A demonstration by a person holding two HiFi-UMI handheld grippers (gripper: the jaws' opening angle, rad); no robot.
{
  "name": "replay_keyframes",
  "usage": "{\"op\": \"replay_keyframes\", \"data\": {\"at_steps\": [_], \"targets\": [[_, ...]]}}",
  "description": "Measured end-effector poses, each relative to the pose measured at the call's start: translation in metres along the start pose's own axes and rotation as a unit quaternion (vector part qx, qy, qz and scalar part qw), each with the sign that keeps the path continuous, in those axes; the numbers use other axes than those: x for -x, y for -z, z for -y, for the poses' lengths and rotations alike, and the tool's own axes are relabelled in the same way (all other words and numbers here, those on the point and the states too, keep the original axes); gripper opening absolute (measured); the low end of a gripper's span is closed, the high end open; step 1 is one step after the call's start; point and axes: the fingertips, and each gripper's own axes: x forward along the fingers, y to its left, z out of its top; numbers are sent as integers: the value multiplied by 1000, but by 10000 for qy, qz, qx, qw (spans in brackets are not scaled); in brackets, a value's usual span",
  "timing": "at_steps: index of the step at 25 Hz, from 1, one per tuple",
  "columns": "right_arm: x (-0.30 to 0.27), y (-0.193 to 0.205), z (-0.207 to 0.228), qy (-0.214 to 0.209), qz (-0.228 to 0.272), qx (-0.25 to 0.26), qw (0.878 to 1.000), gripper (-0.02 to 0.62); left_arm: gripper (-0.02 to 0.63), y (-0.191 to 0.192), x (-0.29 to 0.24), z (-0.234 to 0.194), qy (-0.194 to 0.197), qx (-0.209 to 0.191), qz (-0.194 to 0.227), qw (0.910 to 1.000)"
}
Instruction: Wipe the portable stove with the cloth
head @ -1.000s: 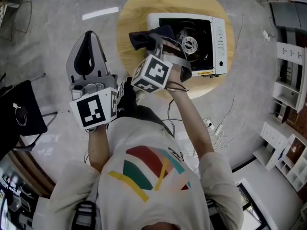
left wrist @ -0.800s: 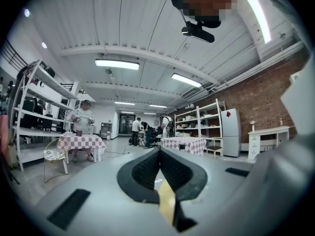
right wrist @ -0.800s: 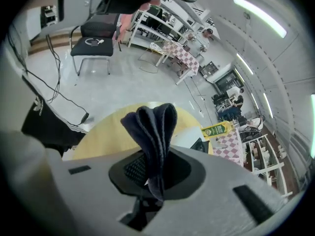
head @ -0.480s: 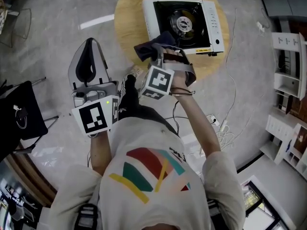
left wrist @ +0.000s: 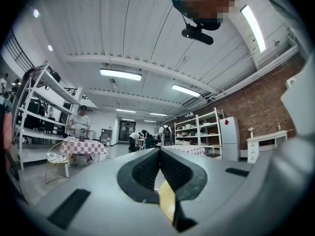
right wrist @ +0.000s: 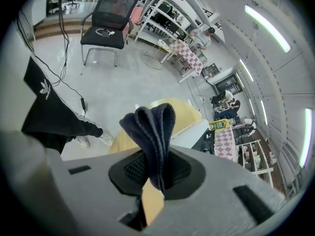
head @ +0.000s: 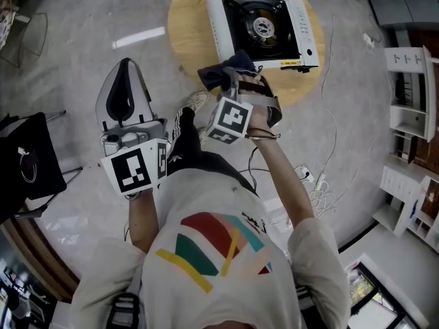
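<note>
Right gripper: clamped on a fold of the dark blue cloth, bunched upright between the jaws, loose end standing well above them. In the head view, held at the near edge of the round wooden desk, with the cloth just short of the front edge of the portable stove. Contact with the stove not evident; judged apart, or at most brushing the rim.

Left gripper: jaws pressed together, nothing between them, aimed up into the room. Held well apart from the desk, out over the floor on the left. No part in the work at present.

Stove: white casing, black burner well, lying flat on the far half of the desk. No smear or wet track visible on top, so amount already wiped not readable.

Judged status: cloth in hand, approach position. Strokes across casing and burner surround left to do, or at least not confirmable as done.
</note>
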Motion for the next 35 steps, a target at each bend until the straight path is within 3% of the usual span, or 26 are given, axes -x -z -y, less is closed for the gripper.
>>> {"op": "replay_keyframes", "data": {"at_steps": [6, 8, 10, 12, 14, 17, 20, 23, 27, 30, 32, 35], "targets": [[4, 1, 0, 107, -1, -23, 9999, 32, 6, -10, 21, -4, -27, -18, 115, 9999], [14, -4, 15, 324, 114, -174, 9993, 32, 5, -18, 26, -4, -15, -23, 174, 9998], [35, -15, 46, 674, 389, -556, 9954, 32, 5, -30, 27, -3, -12, -30, 237, 9997], [67, -24, 86, 1038, 888, -1367, 9811, 32, 5, -46, 26, 2, 51, -49, 358, 9993], [105, -27, 131, 1457, 1538, -2419, 9469, 32, 5, -63, 19, 12, 234, -102, 564, 9981], [168, -14, 185, 2071, 2380, -3690, 8742, 32, 5, -84, 6, 33, 617, -88, 785, 9950], [228, 12, 219, 2612, 2892, -4407, 8086, 32, 6, -107, -9, 62, 1038, -8, 834, 9911], [269, 46, 228, 3210, 3017, -4769, 7605, 32, 5, -132, -23, 90, 1395, 63, 947, 9857], [304, 93, 218, 3894, 2887, -5144, 7074, 32, 6, -154, -35, 135, 1974, 171, 1186, 9730], [306, 110, 206, 3974, 2930, -5507, 6730, 32, 5, -151, -46, 157, 2355, 143, 1087, 9657], [301, 114, 201, 3954, 2954, -5635, 6624, 32, 5, -146, -52, 166, 2563, 113, 1001, 9613], [291, 118, 197, 3975, 2795, -5667, 6654, 32, 5, -152, -65, 174, 2655, 193, 1159, 9569]]}}
